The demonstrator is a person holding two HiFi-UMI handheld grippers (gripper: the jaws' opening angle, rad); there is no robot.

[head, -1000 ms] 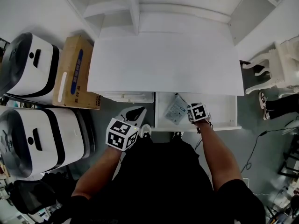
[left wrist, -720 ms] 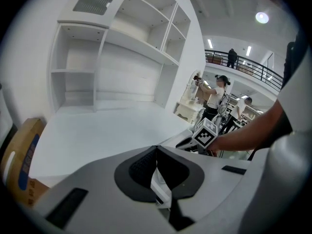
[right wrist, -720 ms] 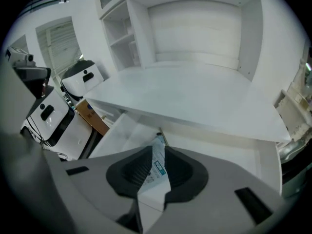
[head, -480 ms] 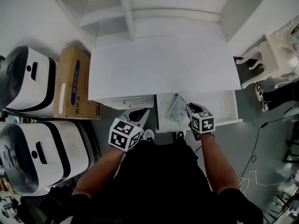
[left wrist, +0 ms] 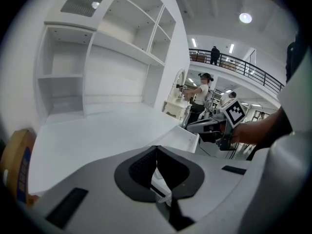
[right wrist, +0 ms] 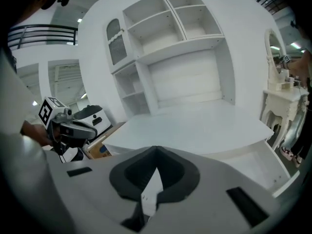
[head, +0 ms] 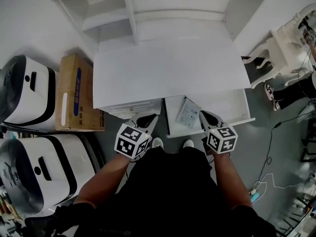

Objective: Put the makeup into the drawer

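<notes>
Makeup packet, a flat pale sachet, lies on the floor of the open drawer, toward its left side and free of both tools.

**Change.** A second earlier the right gripper reached down into the drawer with its tip just beside the packet. Since then it has risen out of the drawer and drawn back toward the person. Its jaws have just been closing, with nothing between them. In the right gripper view the two dark pads meet along a single line, clenched on nothing. That view looks out across the white tabletop, with the drawer's rim low at the right.

**Reading.** The packet rests inside the drawer with no tool on it, so the placing step appears finished. The drawer stands pulled out; the task sentence does not say whether it is to be pushed shut.

**Pose.** Both forearms are held close to the body. Each gripper tilts moderately downward and points toward the front of the desk. The left gripper hovers before the closed drawer front under the tabletop's left half. Its jaws are likewise pressed together and empty, and it is well clear of the packet.
</notes>
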